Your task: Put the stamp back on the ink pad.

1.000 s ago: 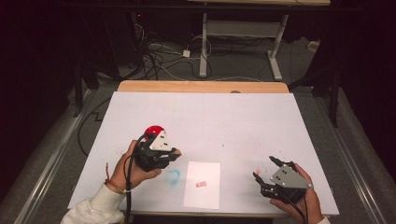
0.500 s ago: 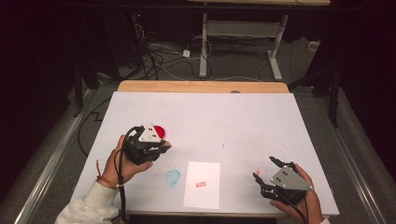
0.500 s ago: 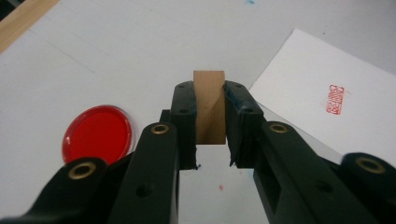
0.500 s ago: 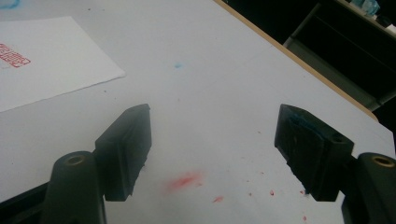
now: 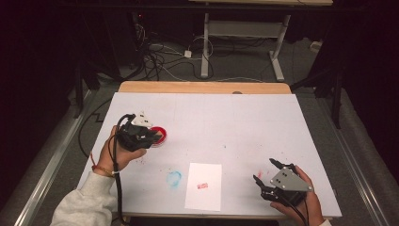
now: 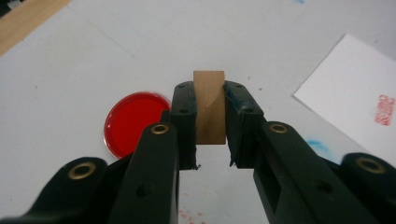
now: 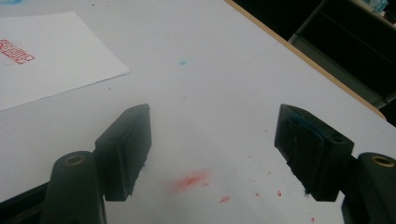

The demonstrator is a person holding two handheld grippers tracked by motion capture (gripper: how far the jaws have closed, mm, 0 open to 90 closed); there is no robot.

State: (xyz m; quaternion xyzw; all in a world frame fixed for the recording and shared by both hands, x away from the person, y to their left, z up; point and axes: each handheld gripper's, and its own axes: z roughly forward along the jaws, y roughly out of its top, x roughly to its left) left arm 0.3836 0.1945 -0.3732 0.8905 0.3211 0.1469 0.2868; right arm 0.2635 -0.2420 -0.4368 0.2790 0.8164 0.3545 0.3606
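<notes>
Clamped in the left gripper [image 6: 210, 154], the wooden stamp [image 6: 209, 106] hangs beside the red ink pad [image 5: 157, 136] at its 9 o'clock and could smudge the paper [image 5: 203, 186] at 4 o'clock, while the right gripper [image 5: 269, 178] idles, fingers spread and empty.

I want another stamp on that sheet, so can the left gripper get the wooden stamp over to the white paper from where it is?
Probably yes. The left gripper is shut on the wooden stamp beside the red ink pad, and only bare table lies between it and the white paper. The right gripper sits off to the paper's far side.
</notes>
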